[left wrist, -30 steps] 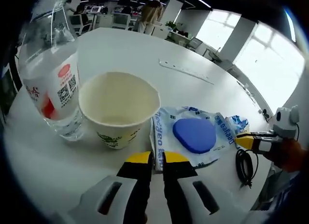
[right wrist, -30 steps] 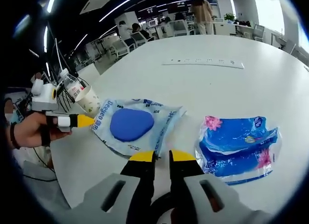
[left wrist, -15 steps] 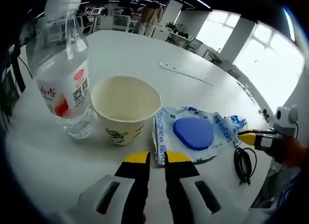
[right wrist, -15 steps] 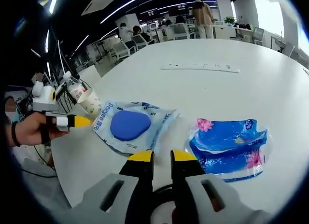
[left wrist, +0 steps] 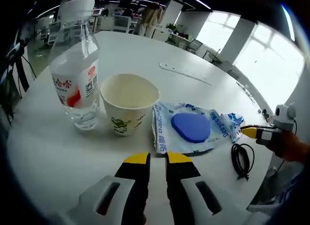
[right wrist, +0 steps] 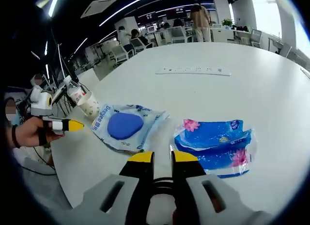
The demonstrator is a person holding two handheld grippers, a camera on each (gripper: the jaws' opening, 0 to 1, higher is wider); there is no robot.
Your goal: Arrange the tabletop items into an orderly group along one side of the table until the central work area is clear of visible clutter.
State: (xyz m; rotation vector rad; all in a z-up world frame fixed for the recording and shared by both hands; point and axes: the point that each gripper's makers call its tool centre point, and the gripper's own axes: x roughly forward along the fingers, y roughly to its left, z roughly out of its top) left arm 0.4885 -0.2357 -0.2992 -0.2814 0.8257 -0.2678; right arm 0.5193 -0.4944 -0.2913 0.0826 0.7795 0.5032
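Note:
A clear water bottle [left wrist: 75, 84] with a white cap stands upright at the table's near edge. An empty paper cup [left wrist: 128, 101] is just right of it. Right of the cup lies a flat wipes pack [left wrist: 191, 130] with a blue oval lid. My left gripper [left wrist: 157, 159] hovers short of the cup and pack, jaws shut on nothing. My right gripper [right wrist: 162, 157] is shut too, hanging in front of the wipes pack [right wrist: 123, 125] and a crumpled blue tissue pack [right wrist: 215, 147]. In the right gripper view, cup [right wrist: 89, 106] and bottle [right wrist: 75, 91] sit far left, by the left gripper [right wrist: 68, 124].
A coiled black cable [left wrist: 240, 159] lies at the table edge near the right gripper [left wrist: 256, 133], held by a hand. A long white power strip [right wrist: 193, 70] lies further in on the white table [right wrist: 252, 89]. Chairs, desks and people stand beyond.
Both views have drawn back from the items, so bottle, cup and packs look smaller and farther. The items themselves have not moved. Both jaw pairs stay as they were.

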